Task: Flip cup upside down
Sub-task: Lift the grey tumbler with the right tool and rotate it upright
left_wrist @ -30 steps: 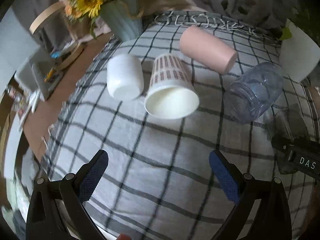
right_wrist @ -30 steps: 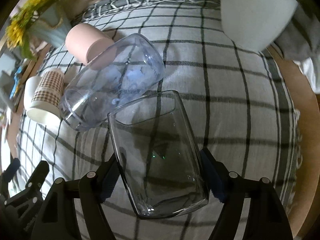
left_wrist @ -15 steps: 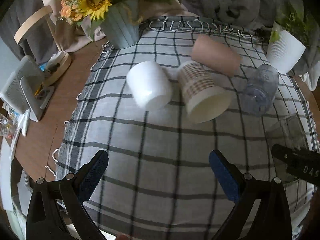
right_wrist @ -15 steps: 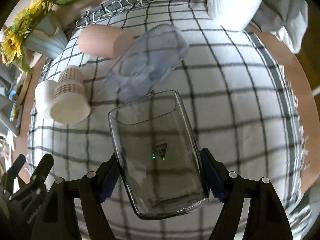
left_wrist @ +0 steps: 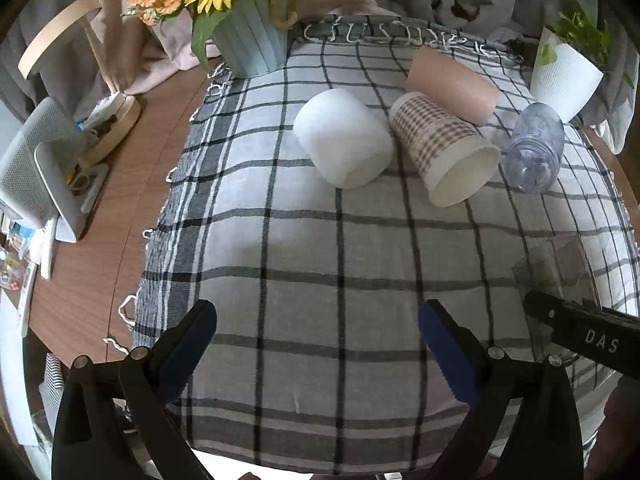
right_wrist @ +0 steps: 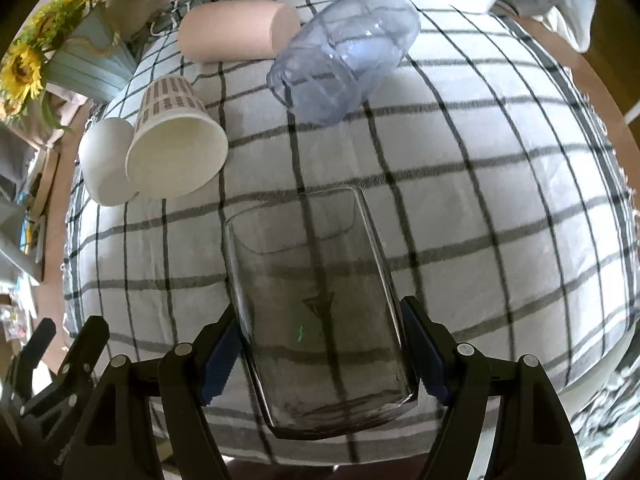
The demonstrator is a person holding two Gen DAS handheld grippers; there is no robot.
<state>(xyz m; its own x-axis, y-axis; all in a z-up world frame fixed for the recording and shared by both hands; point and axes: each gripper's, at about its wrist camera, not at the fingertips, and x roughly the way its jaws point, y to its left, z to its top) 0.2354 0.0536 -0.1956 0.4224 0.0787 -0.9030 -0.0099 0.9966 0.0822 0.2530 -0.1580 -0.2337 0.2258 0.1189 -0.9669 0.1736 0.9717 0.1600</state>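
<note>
My right gripper (right_wrist: pixel 320 348) is shut on a clear glass cup (right_wrist: pixel 316 300), held above the checked cloth (right_wrist: pixel 480 200) with its mouth pointing away from me. The glass also shows at the right edge of the left wrist view (left_wrist: pixel 556 276), beside the right gripper's black finger (left_wrist: pixel 580 332). My left gripper (left_wrist: pixel 316 344) is open and empty above the near part of the cloth (left_wrist: pixel 320 260). Lying on their sides farther back are a white cup (left_wrist: pixel 344 138), a patterned paper cup (left_wrist: pixel 444 156), a pink cup (left_wrist: pixel 452 84) and a clear bluish plastic cup (left_wrist: pixel 536 148).
A pale blue vase of sunflowers (left_wrist: pixel 252 40) stands at the cloth's far left corner and a white plant pot (left_wrist: pixel 564 76) at the far right. Bare wooden table (left_wrist: pixel 100 220) with a lamp base and clutter lies left of the cloth.
Both grippers have pulled back and up from the cups, so the lying cups look farther away. The right gripper still holds the glass the same way.
</note>
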